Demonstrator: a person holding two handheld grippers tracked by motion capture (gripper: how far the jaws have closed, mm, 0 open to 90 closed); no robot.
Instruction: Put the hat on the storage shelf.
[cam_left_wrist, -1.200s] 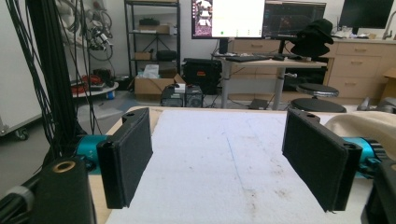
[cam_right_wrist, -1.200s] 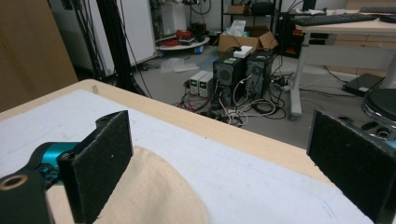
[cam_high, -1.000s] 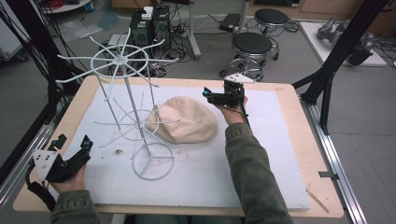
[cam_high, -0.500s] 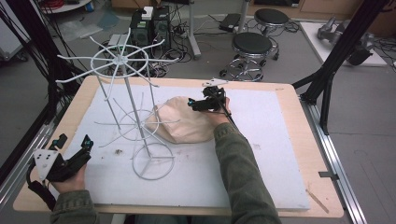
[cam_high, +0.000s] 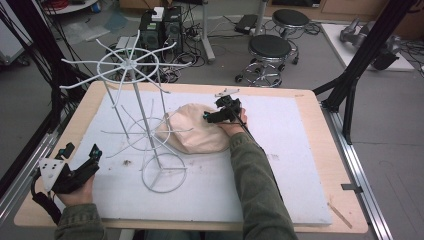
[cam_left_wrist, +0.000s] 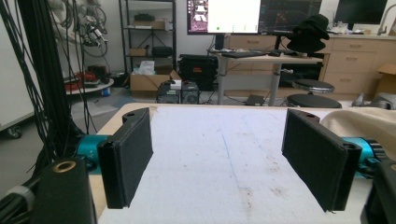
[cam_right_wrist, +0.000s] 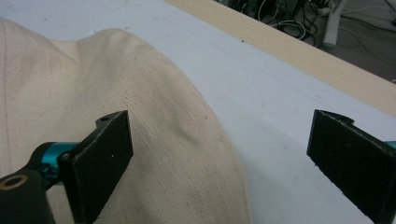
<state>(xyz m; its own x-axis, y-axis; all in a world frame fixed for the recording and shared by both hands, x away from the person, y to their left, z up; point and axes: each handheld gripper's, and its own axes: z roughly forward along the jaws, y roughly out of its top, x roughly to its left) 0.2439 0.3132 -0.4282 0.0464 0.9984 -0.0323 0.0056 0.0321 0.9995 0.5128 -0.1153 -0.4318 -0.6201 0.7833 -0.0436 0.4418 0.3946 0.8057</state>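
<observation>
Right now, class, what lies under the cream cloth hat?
The cream cloth hat rests on the white foam board, beside the wire rack. Whatever lies beneath its crown is covered. The right gripper hovers open over its edge.

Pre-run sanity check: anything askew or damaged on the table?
Nothing damaged. The cream fabric hat lies flat on the white foam mat, its edge under the arms of the upright white wire rack. Small dark specks mark the mat.

Cream cloth hat (cam_high: 197, 131), white wire rack (cam_high: 142, 117), white mat (cam_high: 300, 165).
</observation>
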